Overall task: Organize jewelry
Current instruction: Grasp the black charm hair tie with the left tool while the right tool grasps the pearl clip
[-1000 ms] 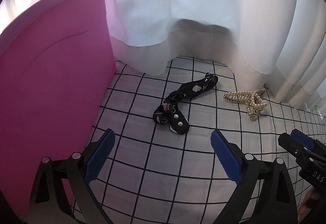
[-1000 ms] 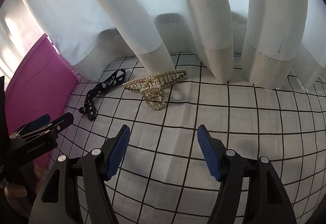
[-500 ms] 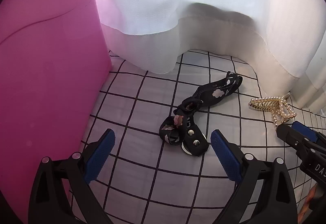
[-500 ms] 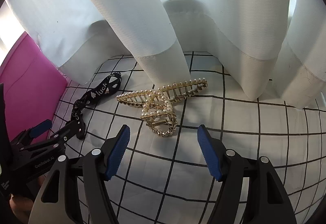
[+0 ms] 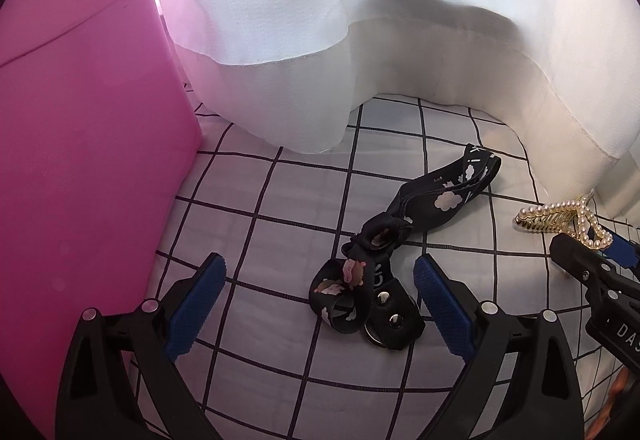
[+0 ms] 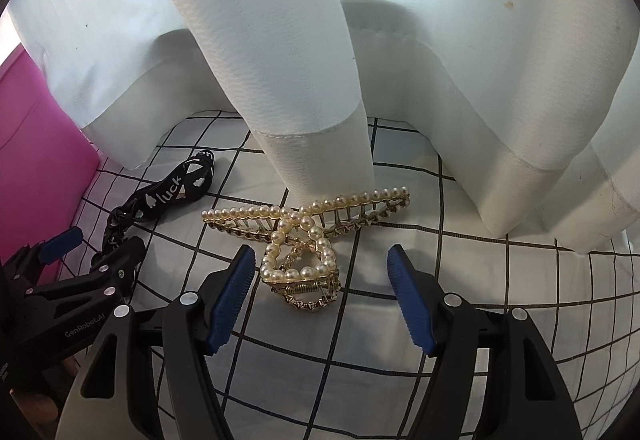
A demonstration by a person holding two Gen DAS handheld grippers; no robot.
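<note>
A black printed strap with snap buttons [image 5: 384, 272] lies knotted on the checked cloth [image 5: 260, 240]. Its looped near end sits between the wide-apart fingers of my left gripper [image 5: 316, 294], which is open and not touching it. A gold hair claw set with pearls [image 6: 304, 240] lies to the right. My right gripper [image 6: 320, 290] is open around the claw's hinge end, pads apart from it. The strap [image 6: 168, 196] and the left gripper [image 6: 92, 276] also show at the left of the right wrist view. The right gripper's tip [image 5: 580, 260] shows at the right of the left wrist view.
A pink box wall [image 5: 80, 160] stands close on the left. White curtain folds [image 6: 300, 60] hang down onto the cloth just behind the strap and the claw, touching the claw's far side. A person's hand [image 5: 616, 400] shows at the lower right.
Both grippers have moved forward and down. The strap now lies between the left fingers, and the pearl claw between the right fingers. Both stayed open.
</note>
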